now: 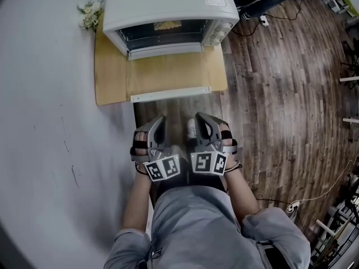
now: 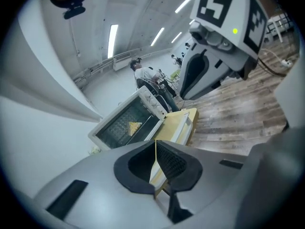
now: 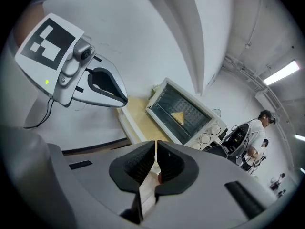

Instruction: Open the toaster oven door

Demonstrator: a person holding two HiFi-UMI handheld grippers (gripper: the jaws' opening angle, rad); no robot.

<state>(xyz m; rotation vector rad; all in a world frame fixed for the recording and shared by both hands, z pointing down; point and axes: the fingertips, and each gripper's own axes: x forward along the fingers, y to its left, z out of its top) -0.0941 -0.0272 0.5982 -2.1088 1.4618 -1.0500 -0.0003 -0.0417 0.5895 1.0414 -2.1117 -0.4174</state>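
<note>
Your white box-shaped metal toaster oven point(image 1: 168, 4) is cut off at the head view's top — behind its dark glass door point(image 1: 140, 33) a yellowish piece point(image 1: 167, 25) is too dim to identify.

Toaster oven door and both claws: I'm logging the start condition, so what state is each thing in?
Toaster oven door: closed.
Left claw: shut, nothing held.
Right claw: shut, nothing held.
Food piece: inside, behind the door.

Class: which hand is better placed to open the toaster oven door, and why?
Left, marginally: the left tongs line up with the door handle; the right tongs sit toward the knobs. Both shut, empty.
</note>
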